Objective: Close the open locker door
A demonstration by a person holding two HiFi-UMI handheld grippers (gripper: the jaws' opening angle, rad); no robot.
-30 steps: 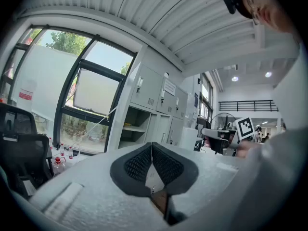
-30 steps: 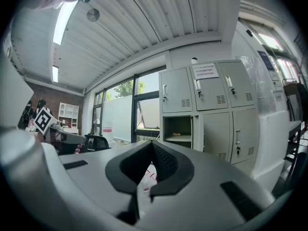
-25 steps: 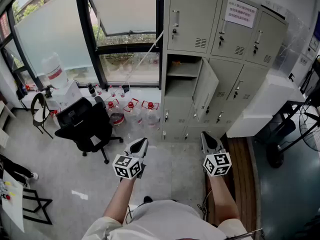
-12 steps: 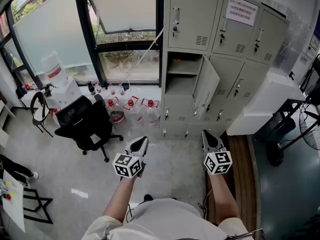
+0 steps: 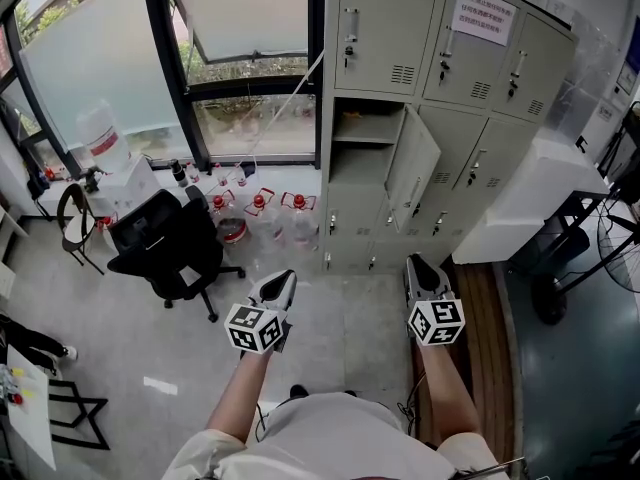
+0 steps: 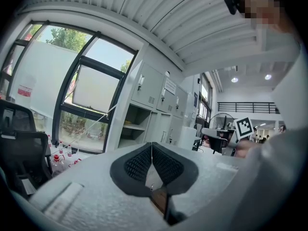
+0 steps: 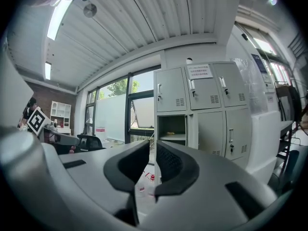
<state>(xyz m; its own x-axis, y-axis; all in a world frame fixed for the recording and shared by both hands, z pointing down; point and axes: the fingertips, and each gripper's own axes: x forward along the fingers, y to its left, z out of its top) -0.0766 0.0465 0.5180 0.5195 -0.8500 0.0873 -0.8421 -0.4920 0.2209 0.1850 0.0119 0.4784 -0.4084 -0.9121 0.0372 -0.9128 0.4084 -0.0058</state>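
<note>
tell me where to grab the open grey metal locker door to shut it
Take the open grey metal locker door by its free vertical edge, jutting into the room. Come from the front right, likely: it hinges on the opening's right.

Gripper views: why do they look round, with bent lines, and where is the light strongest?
Left gripper view: a wide-angle lens gives the black rim and bows the window frame; the daylight behind it is washed out. Right gripper view: the same curving makes the lockers lean, and the ceiling strip light glares. Head view: sharp, lockers splayed outward, soft daylight, no hard shadows.
</note>
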